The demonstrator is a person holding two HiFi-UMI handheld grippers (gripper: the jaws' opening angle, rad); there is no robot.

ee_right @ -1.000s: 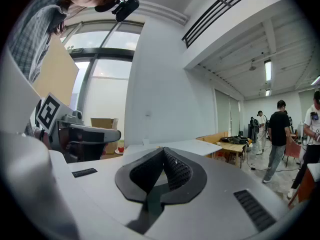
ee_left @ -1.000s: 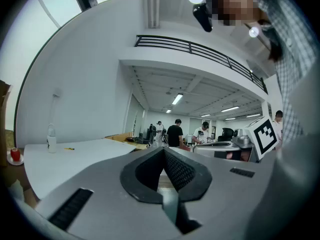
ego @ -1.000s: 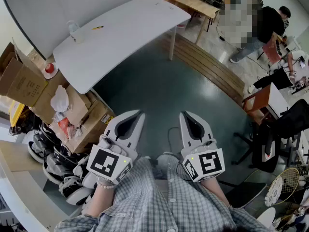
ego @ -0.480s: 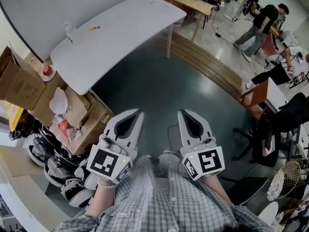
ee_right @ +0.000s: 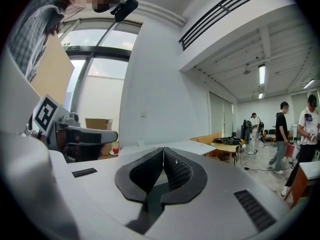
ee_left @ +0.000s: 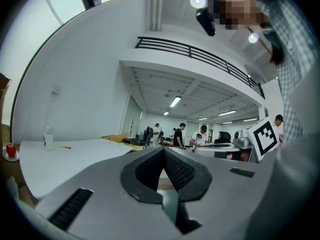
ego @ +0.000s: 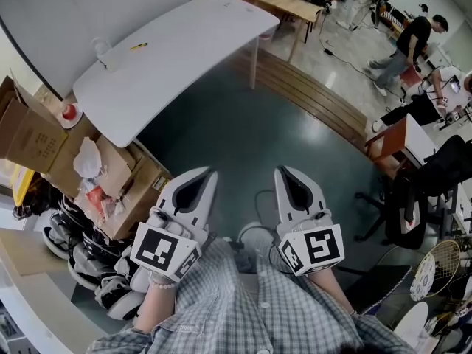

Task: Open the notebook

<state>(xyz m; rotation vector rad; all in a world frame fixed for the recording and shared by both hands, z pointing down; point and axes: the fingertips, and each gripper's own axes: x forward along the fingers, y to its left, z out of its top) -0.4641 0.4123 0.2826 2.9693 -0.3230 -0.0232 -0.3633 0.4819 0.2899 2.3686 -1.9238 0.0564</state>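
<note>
Notebook nowhere to be seen: none of the three views shows one. The nearest surface that might carry it is the long white worktop with rounded corners (ego: 192,43), and all I can make out on it are a clear plastic bottle (ego: 98,48) and a yellow pen (ego: 139,46).

The person stands well back from that worktop on the dark green floor (ego: 243,139). Brown cardboard boxes (ego: 29,135) are stacked at the left. The left tool (ego: 210,174) and the right tool (ego: 284,172) are held level, side by side, just in front of the checked shirt. Each one's own view shows its ribbed black pads pressed together at the tips with nothing between them.

The task looks not yet begun, since the notebook must first be found and approached.

A notebook should be light, with a thin, bendy cover and loose, floppy pages. On a smooth top like this one it would likely slide if pushed from one side. A sensible hold would be one tool pressing down near the spine while the other, opened slightly, nips the cover's free edge opposite the spine and swings it over. Pinching too deep could catch pages along with the cover.
</note>
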